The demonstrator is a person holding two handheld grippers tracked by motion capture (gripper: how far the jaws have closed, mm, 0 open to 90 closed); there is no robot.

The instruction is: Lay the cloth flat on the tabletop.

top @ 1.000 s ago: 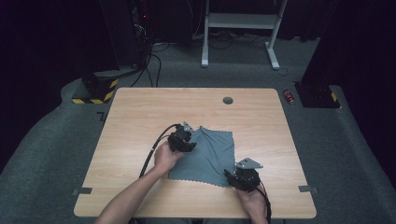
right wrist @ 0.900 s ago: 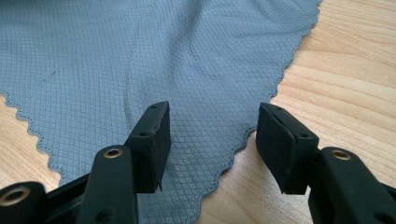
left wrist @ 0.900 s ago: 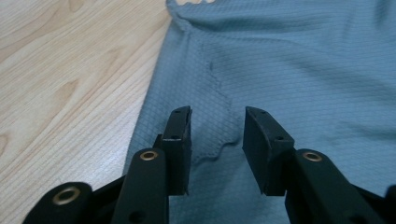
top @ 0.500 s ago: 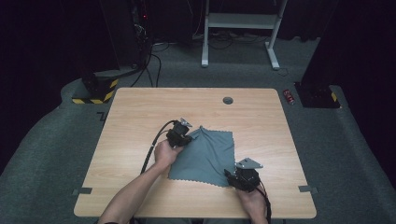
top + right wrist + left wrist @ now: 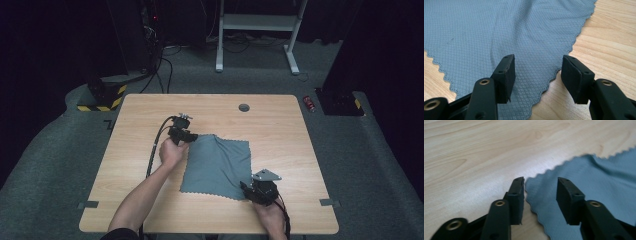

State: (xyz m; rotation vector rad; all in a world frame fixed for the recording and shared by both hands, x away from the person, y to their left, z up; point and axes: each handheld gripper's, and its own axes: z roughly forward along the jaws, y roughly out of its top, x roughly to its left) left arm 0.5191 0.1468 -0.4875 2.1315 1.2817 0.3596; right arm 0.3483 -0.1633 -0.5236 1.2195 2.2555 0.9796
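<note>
Lying spread on the pale wooden tabletop (image 5: 280, 125), slightly toward the person's side of centre, is a square blue-grey cloth with a pinked, zigzag edge (image 5: 220, 162). From the high view the left gripper (image 5: 186, 137) sits at the cloth's far left corner and the right gripper (image 5: 248, 189) at its near right corner, each held in a hand, but their jaws are too small there to read. The gripper views settle it. Along the left gripper (image 5: 540, 187), the two black jaws stand apart, released, with the cloth's corner lying between them and the left jaw over bare wood just beside the cloth's edge. Along the right gripper (image 5: 536, 67), the jaws are likewise spread wide and grasp nothing; the cloth's diamond-weave corner (image 5: 511, 32) lies beneath and between them, the right jaw over wood. A low ridge wrinkles the fabric near the far left corner. Whether either jaw tip touches the cloth cannot be told.
</note>
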